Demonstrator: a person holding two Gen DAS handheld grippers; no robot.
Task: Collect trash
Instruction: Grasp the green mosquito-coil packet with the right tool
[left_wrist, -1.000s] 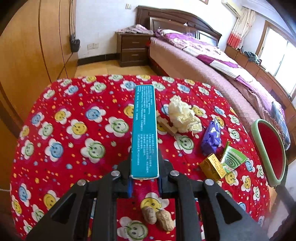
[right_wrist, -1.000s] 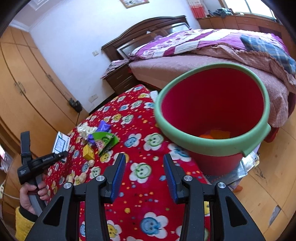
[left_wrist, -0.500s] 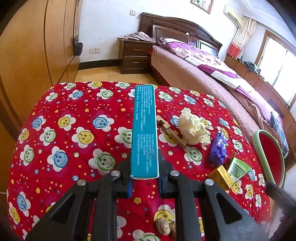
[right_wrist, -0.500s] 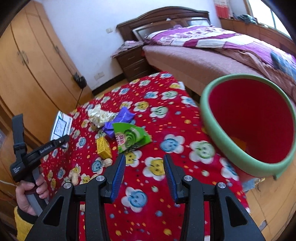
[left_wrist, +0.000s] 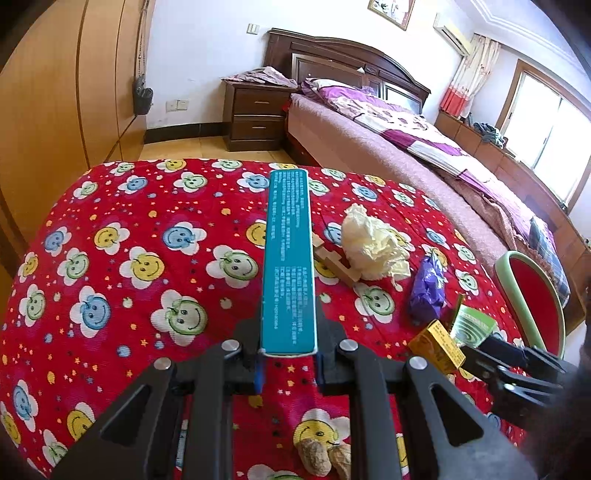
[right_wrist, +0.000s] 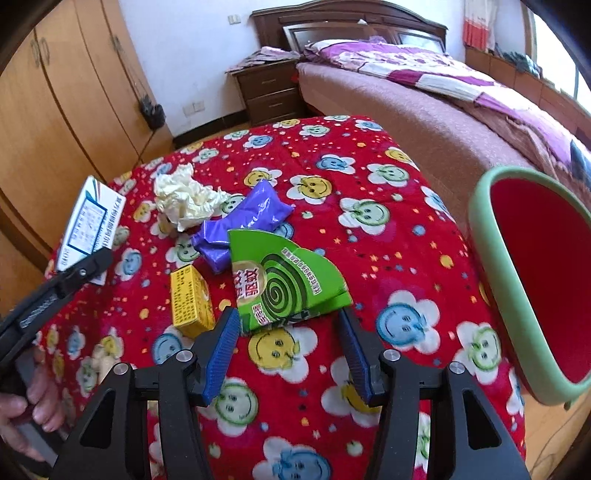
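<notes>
My left gripper is shut on a long teal box and holds it above the red smiley-flower cloth. In the right wrist view that box is at the left. My right gripper hovers low over the cloth and its jaws are opening. The near edge of a green mosquito-coil packet lies between its blue pads, which do not press it. Around the packet lie a yellow box, a purple wrapper and crumpled pale paper.
A red bin with a green rim stands off the table's right edge. Small wooden pieces lie beside the paper, and two nut shells lie near the left gripper. A bed, a nightstand and wardrobes stand beyond.
The right gripper swung left from the bin's mouth to the trash pile and its jaws widened around the green packet's edge. The left gripper kept its hold on the teal box.
</notes>
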